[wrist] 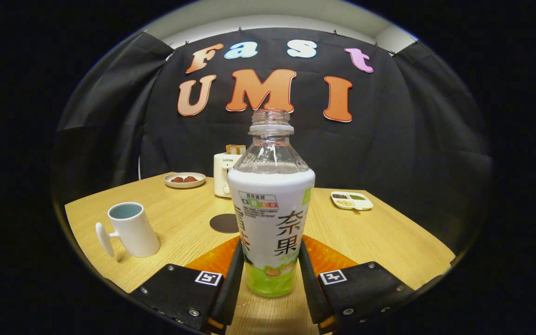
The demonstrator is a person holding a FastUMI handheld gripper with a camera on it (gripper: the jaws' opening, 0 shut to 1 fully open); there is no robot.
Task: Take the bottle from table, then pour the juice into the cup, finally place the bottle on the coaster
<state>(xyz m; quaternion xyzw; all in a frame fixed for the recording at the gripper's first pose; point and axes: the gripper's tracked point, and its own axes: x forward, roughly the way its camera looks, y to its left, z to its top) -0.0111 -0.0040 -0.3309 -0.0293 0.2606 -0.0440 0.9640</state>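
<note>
Both fingers: clamped low on the bottle point(270, 218), uncapped, upright between them
gripper point(270, 279): should've lifted straight, no tilting early
cup point(130, 229): sat ahead-left, coaster point(223, 223) just beyond

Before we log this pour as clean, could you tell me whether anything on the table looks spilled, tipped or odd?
Nothing stands out: the uncapped clear plastic bottle stands upright between the gripper fingers, the white mug sits upright, and no liquid shows on the wooden table.

Staged booth, black cloth wall point(402, 153), wooden table point(370, 237)
</note>
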